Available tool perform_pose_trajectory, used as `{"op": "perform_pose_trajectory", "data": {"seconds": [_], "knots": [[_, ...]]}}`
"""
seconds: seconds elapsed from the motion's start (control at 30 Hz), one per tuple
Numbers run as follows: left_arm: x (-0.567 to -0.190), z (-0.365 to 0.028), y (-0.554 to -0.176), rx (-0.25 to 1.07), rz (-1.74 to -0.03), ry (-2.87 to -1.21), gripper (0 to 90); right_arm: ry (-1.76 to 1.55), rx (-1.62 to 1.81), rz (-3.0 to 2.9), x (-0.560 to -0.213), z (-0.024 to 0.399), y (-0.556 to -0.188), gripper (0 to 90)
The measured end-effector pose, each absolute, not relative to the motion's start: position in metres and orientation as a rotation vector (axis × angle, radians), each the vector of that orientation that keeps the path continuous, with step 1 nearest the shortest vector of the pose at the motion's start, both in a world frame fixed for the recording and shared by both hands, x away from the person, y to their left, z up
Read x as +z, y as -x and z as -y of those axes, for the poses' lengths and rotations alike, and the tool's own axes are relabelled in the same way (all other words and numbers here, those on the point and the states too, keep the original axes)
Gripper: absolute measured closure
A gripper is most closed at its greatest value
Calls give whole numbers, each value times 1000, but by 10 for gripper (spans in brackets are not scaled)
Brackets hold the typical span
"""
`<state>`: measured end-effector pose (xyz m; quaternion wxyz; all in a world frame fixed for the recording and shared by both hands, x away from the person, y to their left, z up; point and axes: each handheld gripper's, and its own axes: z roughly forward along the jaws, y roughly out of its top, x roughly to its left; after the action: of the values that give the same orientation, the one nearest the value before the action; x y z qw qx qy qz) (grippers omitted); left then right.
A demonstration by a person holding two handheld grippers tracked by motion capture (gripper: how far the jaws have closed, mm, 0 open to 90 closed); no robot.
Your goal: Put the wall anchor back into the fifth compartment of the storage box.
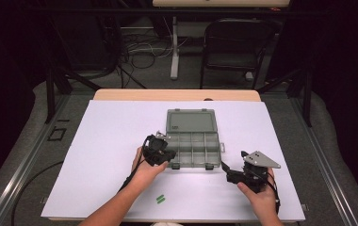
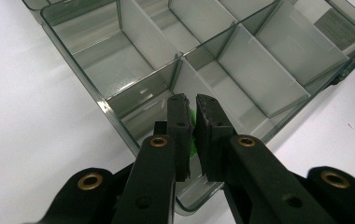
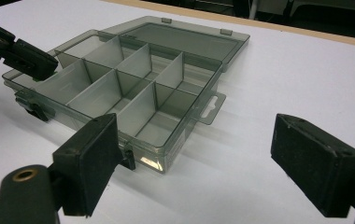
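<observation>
Left gripper (image 2: 192, 105): clamped on green piece (image 2: 192, 140); lower into near-left compartment of organizer box (image 1: 192, 151), then release.
Right gripper (image 3: 213, 154): jaws apart, empty; keep clear.

A wooden table with a pale tan top (image 1: 177, 94) stood in a dim room, most of its surface covered by a large white sheet (image 1: 120, 141). Beyond its far edge, a black folding chair (image 1: 236, 47) faced the table on a grey carpeted floor (image 1: 158, 73). Beside the chair rose the white metal leg of a second table (image 1: 174, 47), with loose black cables (image 1: 142, 47) tangled on the floor near it. Black metal frame struts (image 1: 54, 80) flanked both sides. The surroundings were dark, almost black; light fell mainly on the white sheet.
</observation>
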<state>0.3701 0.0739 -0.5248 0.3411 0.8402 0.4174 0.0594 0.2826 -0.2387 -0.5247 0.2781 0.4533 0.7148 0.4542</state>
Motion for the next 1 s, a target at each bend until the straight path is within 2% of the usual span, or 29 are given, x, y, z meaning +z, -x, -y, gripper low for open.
{"op": "perform_pose_trajectory", "data": {"seconds": [0.4, 0.67, 1.0], "knots": [[-529, -73, -371, 147, -1084, -2203, 830, -1227, 1199, -1935, -523, 240, -282, 150], [-525, -78, -369, 133, -1073, -2181, 692, -1221, 1216, -1914, -524, 240, -282, 150], [-515, -84, -362, 153, -1056, -2155, 584, -1221, 1213, -1914, -524, 240, -282, 150]]}}
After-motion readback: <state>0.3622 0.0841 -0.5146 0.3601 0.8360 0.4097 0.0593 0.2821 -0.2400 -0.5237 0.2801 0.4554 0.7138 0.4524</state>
